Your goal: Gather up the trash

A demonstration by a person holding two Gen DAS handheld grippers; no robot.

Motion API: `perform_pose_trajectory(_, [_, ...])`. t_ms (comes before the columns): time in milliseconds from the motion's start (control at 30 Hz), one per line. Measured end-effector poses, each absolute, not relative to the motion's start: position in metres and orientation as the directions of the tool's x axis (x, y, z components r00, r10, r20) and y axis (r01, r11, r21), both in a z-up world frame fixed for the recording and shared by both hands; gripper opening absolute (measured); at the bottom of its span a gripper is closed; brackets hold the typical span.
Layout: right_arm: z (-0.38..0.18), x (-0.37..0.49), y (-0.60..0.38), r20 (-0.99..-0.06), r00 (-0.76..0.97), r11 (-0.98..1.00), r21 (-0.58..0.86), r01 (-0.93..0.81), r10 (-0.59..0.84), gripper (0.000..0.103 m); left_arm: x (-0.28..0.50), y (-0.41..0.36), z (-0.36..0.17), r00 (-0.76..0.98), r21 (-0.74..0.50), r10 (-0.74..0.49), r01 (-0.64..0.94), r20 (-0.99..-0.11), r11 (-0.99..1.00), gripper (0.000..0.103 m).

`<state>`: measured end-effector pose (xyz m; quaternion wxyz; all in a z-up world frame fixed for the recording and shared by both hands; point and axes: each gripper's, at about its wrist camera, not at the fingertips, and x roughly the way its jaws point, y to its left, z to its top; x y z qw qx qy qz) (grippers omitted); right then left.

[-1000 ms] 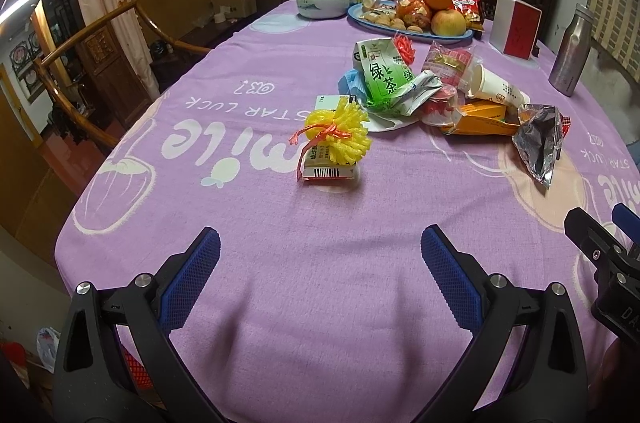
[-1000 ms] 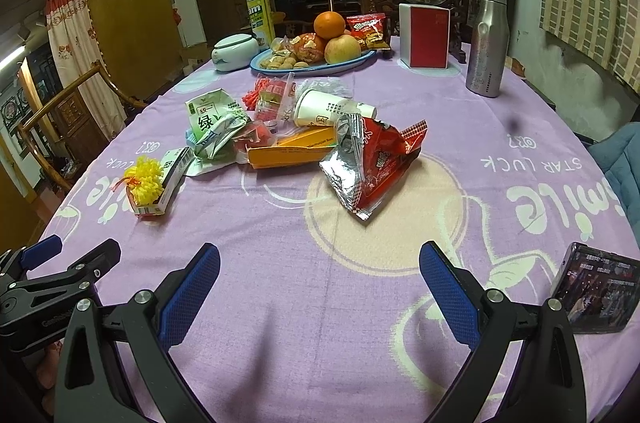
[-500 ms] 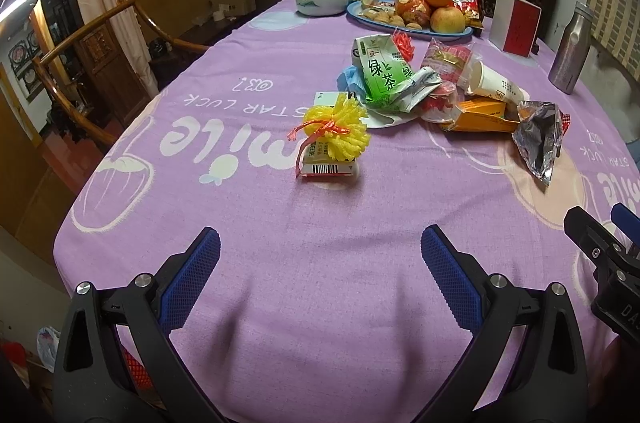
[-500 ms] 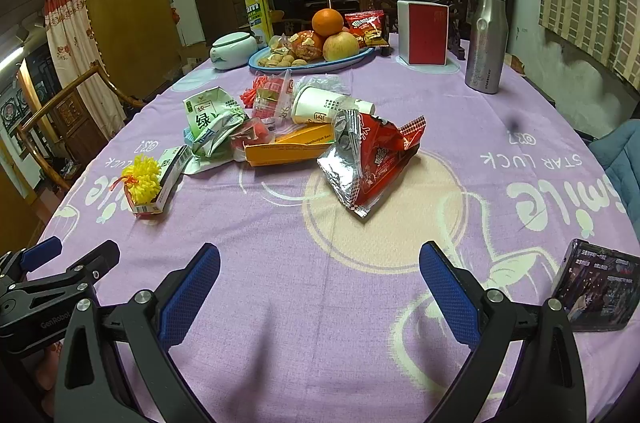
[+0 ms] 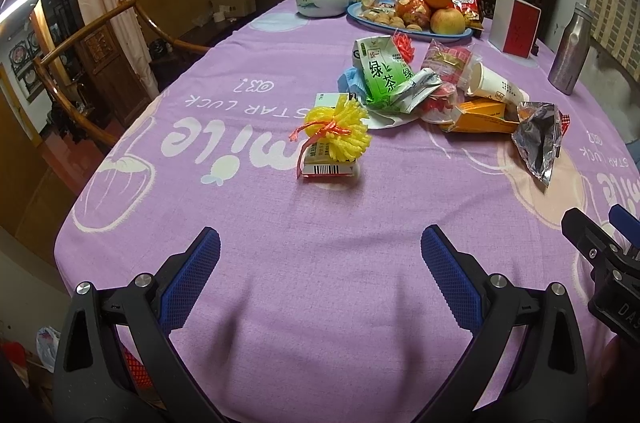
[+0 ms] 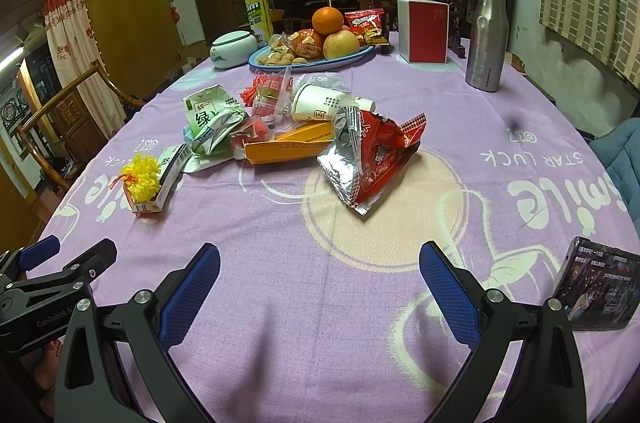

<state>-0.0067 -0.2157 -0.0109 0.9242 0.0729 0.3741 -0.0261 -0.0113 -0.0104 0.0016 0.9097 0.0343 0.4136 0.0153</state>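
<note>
Trash lies in a heap mid-table on the purple cloth. A small carton (image 5: 330,163) (image 6: 170,175) topped by a yellow foam net (image 5: 340,133) (image 6: 144,177) lies nearest my left gripper (image 5: 320,263), which is open and empty above the cloth. Behind it lie a crushed green tea carton (image 5: 384,75) (image 6: 206,121), a paper cup (image 5: 494,87) (image 6: 324,103) and an orange box (image 5: 480,117) (image 6: 292,145). A red and silver snack bag (image 6: 364,155) (image 5: 538,143) lies ahead of my right gripper (image 6: 320,263), also open and empty.
At the far end stand a blue fruit plate (image 6: 352,57), a white lidded jar (image 6: 234,49), a tall yellow can (image 6: 256,7), a red and white box (image 6: 426,31) and a steel bottle (image 6: 486,37). A phone (image 6: 600,289) lies near the right edge. Wooden chairs (image 5: 80,63) flank the left.
Both grippers have drifted slightly; the trash sits a touch lower in the views. Nothing was grasped or let go.
</note>
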Motion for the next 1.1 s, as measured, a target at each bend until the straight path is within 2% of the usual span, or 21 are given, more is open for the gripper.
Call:
perform_pose_trajectory(833, [-0.017,-0.007,-0.221,-0.701,0.713,0.986,0.12,0.119,-0.001,0.098,-0.007,-0.001,0.005,0.672,0.073,0.062,-0.012,-0.738,0.997,0.097])
perform_pose_trajectory(1100, [-0.021,-0.003,-0.232,-0.709,0.706,0.98,0.143,0.139,0.003,0.098,0.035,0.026,0.005,0.659,-0.005,0.015,-0.029,-0.752,1.0,0.097])
